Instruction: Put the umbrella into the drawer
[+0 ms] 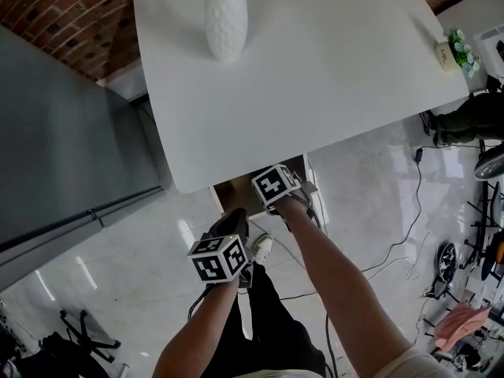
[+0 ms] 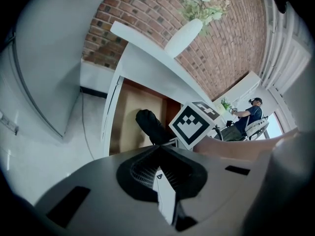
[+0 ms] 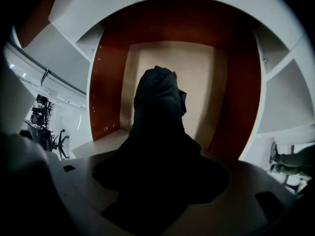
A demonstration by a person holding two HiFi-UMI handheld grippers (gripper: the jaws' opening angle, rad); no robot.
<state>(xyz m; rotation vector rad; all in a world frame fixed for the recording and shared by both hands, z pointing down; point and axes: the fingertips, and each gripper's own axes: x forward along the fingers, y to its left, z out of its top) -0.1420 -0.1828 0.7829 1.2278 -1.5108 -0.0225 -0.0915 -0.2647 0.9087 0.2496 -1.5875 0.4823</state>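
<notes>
Umbrella point(image 3: 157, 113): a folded, compact one in matt black fabric, a soft creased bundle with a rounded, bunched far end. It sits inside the open drawer point(image 3: 211, 82), its far end over the middle of the drawer floor, clear of both side walls and short of the back wall; whether that end rests on the floor cannot be made out. The drawer is a plain box with a smooth pale wood floor, reddish-brown inner walls and white outer edges, and it juts out from under the near edge of the tabletop point(image 1: 331, 77). The right gripper point(image 1: 277, 190) points down into the drawer with its jaws spread wide; the umbrella's near end lies between them, released rather than squeezed. The left gripper point(image 2: 158, 149) hangs just in front of the drawer's front edge, its ribbed black pads clenched together on nothing. The tabletop is a flat, smooth white slab with rounded corners, and a white vase point(image 1: 226, 22) with a dimpled surface and pale flowers stands near its far edge. Glossy grey floor tiles point(image 1: 134, 266) lie below, and a rough red brick wall point(image 2: 226, 48) stands behind.
</notes>
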